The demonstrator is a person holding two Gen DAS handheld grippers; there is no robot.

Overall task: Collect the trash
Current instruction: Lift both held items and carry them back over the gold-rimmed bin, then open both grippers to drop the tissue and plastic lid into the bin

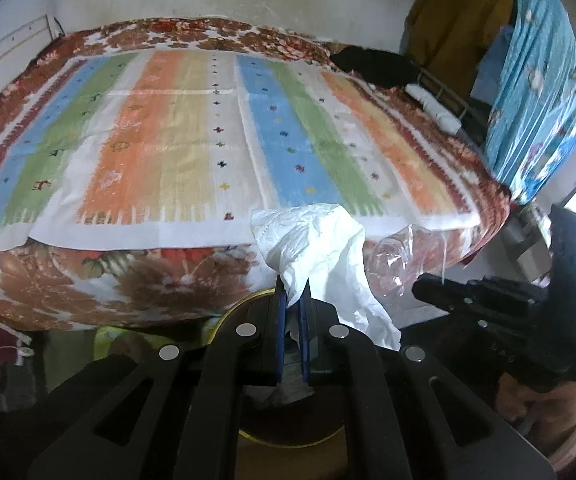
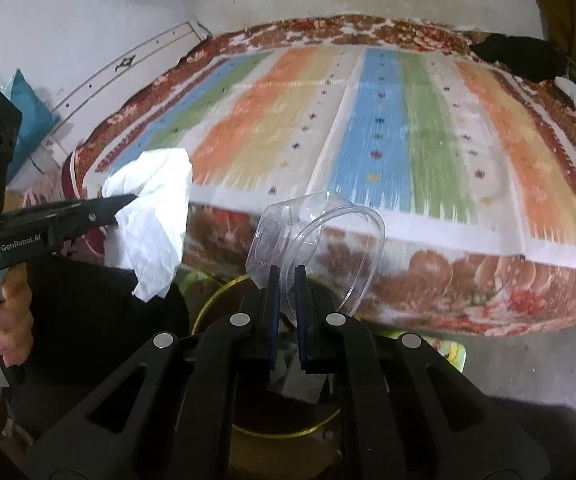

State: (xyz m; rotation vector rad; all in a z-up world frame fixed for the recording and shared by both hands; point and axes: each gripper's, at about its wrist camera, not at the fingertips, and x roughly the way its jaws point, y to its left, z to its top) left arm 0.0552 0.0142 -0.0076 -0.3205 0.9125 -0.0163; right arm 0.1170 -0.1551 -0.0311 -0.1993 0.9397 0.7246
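Over by the big bed [image 1: 216,128] w/ the stripy sheet [image 2: 367,128], both hands are holding trash above a round bin w/ a gold rim [image 2: 208,304].

What could go wrong: the clear plastic cup [image 2: 319,240] is looking slippy and bendy, so it might pop out and be rolling onto the floor. The white tissue [image 1: 319,248] is floppy and light, so it might be hanging on the bin's rim or sticking to a pad when let go.

The left gripper [image 1: 293,300] is squeezing tight on the tissue's bottom bit; most of it is puffing up past the tips. The right gripper [image 2: 284,280] is pinching the cup's thin rim, w/ the cup sticking up & out past the jaws.
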